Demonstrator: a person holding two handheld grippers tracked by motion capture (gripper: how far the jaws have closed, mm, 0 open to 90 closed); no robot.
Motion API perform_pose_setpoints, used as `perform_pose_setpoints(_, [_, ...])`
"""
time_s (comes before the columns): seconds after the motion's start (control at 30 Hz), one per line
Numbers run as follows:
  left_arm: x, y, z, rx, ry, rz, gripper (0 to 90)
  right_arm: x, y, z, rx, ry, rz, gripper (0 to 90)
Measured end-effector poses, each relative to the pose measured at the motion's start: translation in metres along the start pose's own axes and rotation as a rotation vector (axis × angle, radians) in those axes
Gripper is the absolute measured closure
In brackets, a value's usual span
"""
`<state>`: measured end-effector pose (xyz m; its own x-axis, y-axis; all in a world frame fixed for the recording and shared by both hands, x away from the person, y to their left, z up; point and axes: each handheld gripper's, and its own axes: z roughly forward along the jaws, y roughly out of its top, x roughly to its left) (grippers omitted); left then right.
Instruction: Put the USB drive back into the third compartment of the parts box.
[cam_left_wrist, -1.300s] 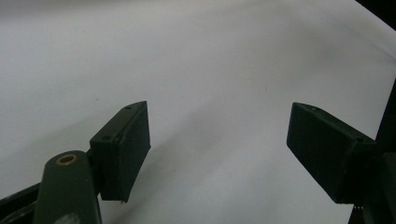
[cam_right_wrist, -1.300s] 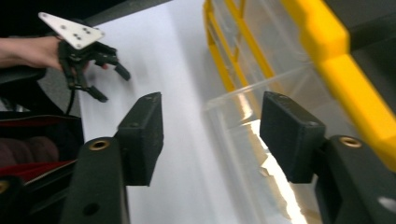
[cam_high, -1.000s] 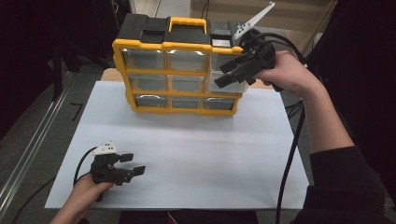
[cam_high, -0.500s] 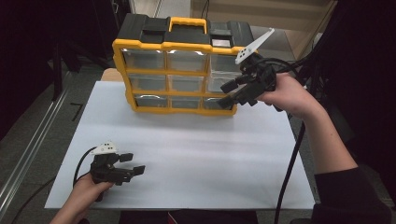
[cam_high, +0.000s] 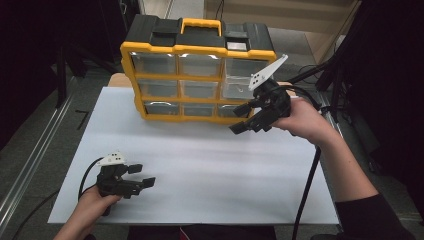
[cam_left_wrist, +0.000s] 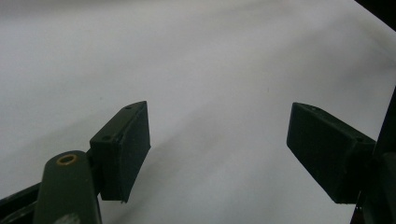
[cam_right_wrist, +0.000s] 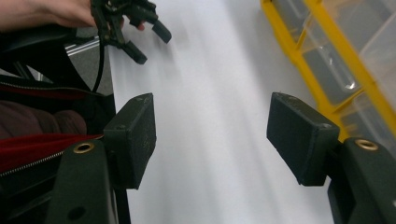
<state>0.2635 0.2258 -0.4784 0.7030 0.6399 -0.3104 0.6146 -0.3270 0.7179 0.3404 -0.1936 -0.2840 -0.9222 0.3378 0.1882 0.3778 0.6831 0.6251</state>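
White desk (cam_high: 210, 165): right gripper (cam_high: 245, 117) low beside drawer cabinet (cam_high: 197, 80), jaws wide, just narrowed slightly, empty. Left gripper (cam_high: 142, 175) resting near front edge, jaws wide, empty.

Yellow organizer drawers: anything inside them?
The organizer has clear drawer fronts that look empty, but glare and blur hide the contents. The right gripper, open, covers part of the bottom right drawer.
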Motion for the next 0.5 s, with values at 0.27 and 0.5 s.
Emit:
perform_pose_setpoints(0.27, [0.0, 0.0, 0.0, 0.0, 0.0, 0.0, 22.9, -0.003, -0.019, 0.022, 0.02, 0.017, 0.033, 31.3])
perform_pose_setpoints(0.5, [0.0, 0.0, 0.0, 0.0, -0.001, 0.002, 22.9, -0.005, -0.035, 0.043, 0.025, 0.035, 0.07, 31.3])
